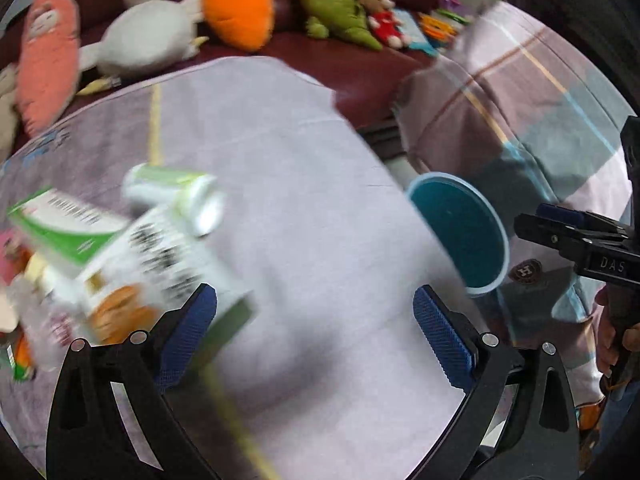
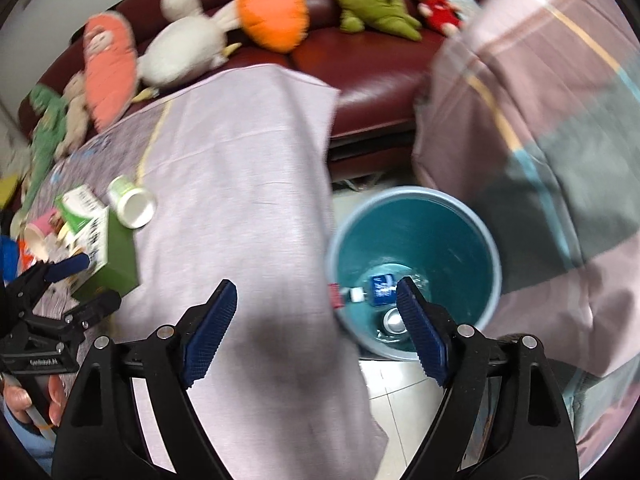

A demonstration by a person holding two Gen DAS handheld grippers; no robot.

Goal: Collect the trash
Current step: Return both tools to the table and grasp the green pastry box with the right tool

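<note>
I run both claws from far away, and right now my left claw (image 1: 314, 320) is wide open with nothing in it, and my right claw (image 2: 316, 328) is wide open and empty too. The trash I want sits in a pile at the left of the frame on the table (image 1: 300, 200) with the pale cloth: a white and green box (image 1: 160, 272), a small green and white cup (image 1: 176, 200) lying on its side, and more bits behind them. The blue bin (image 2: 416, 240) stands on the floor at the lower right of the right view, just beside the table edge, with a small bottle (image 2: 374, 292) and some other trash I can't name already at its bottom. What could go wrong: the box looks big, so my claw may slip off a corner and knock the cup, which I think would roll off the table. The pictures are blurry, so aiming is hard. The pile is cut off at the left edge, and I cannot read the box. In the left view the table hides part of the bin. The soft toys (image 2: 276, 12) on the red sofa are not trash.
</note>
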